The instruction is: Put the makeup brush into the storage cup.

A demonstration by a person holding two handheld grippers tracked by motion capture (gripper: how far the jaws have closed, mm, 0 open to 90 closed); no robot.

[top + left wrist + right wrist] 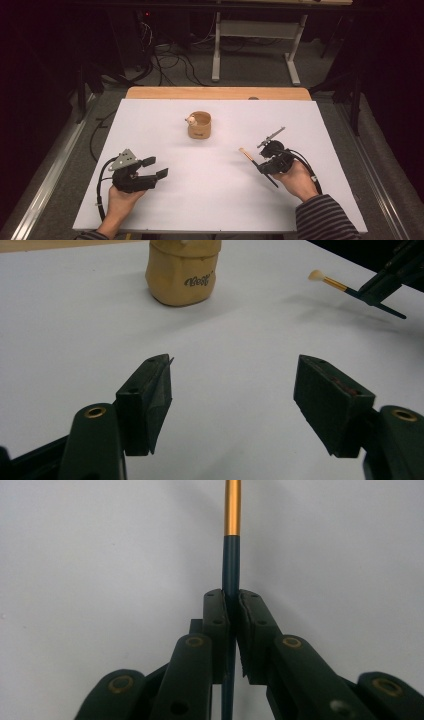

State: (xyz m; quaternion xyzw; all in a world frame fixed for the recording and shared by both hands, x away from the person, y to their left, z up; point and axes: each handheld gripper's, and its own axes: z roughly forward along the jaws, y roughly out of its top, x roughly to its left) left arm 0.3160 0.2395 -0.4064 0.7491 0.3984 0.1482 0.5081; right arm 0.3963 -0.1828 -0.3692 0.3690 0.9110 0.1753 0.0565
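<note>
Clearly the right tongs (231, 605) are clamped on the thin dark handle of a gold-ferruled, pale-tipped brush (248, 154) held just above the white desk (215, 200); gripped so narrowly, it could pivot or slip. Ahead and leftward sits a tan cup-shaped holder (199, 125), and the left tongs (232, 390) gape wide, holding nothing; a tilted tip might catch the rim.

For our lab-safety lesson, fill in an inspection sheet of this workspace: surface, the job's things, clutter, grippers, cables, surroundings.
Surface: white table top, wooden strip along its far edge.
Job's things: brush with dark handle and gold ferrule, held by its handle, tip off the table; tan cup upright at centre, something pale inside.
Clutter: nothing seen.
Grippers: left gripper open, holding nothing; right gripper shut on the brush.
Cables: one trails from each gripper; more on the floor behind.
Surroundings: dark room, grey floor, white table legs beyond.
</note>
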